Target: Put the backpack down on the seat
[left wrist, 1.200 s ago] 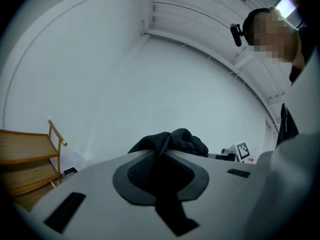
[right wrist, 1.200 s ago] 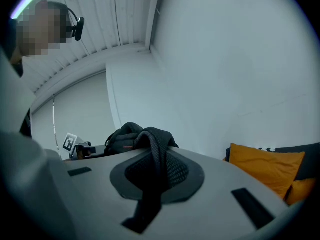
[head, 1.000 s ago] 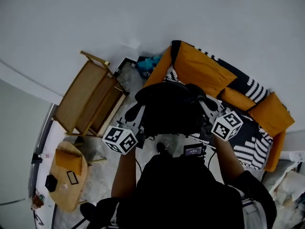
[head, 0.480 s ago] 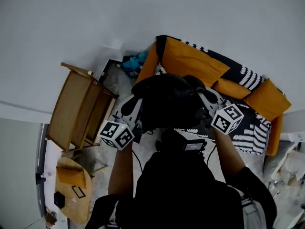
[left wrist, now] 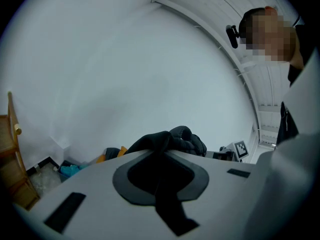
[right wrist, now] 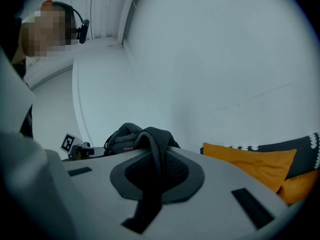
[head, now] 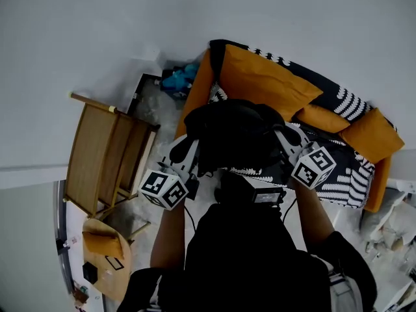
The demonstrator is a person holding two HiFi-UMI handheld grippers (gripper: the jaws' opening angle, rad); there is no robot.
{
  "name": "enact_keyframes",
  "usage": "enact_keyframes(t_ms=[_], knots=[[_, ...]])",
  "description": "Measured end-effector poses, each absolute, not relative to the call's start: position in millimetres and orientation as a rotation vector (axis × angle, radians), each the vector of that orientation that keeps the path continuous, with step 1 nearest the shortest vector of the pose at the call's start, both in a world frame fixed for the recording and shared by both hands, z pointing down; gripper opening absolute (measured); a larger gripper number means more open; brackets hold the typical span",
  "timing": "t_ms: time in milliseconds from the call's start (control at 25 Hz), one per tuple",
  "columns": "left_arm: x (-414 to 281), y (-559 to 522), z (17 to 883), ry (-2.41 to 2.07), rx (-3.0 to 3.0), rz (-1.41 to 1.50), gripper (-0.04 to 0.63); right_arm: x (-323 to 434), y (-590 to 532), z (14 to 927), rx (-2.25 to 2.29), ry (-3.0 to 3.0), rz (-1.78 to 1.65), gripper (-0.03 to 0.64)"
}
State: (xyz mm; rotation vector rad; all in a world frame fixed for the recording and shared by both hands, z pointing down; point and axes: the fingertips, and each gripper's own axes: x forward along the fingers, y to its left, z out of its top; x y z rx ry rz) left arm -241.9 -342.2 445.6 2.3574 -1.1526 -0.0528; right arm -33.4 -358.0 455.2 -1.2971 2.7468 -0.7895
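A black backpack point(head: 234, 135) hangs between my two grippers, over the left end of the sofa seat point(head: 338, 184), which has a black-and-white patterned cover. I cannot tell whether it touches the seat. My left gripper point(head: 187, 153) is shut on a black strap point(left wrist: 161, 181) at the pack's left side. My right gripper point(head: 284, 140) is shut on a padded mesh strap point(right wrist: 157, 156) at its right side. In the left gripper view the pack's top point(left wrist: 172, 138) bulges just beyond the jaws. The right gripper view shows it too point(right wrist: 127, 136).
Orange back cushions point(head: 263, 86) line the sofa against the white wall. A wooden slatted chair point(head: 107, 155) stands on the floor to the left, with a small round wooden table point(head: 107, 262) nearer me. Blue items point(head: 179, 80) lie in the corner by the sofa's left end.
Both grippers have carried the backpack forward toward the sofa and somewhat lower. The wooden chair has slid left in the head view. Both grips on the straps look the same.
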Motion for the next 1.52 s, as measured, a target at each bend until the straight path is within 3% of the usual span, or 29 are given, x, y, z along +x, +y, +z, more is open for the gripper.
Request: enact_keyframes(t_ms=[1520], knots=[[-231,-508,600,-1.197,2.122,0.091,0.046,-23,-542,611,-1.292,2.719,-1.121,0.044]])
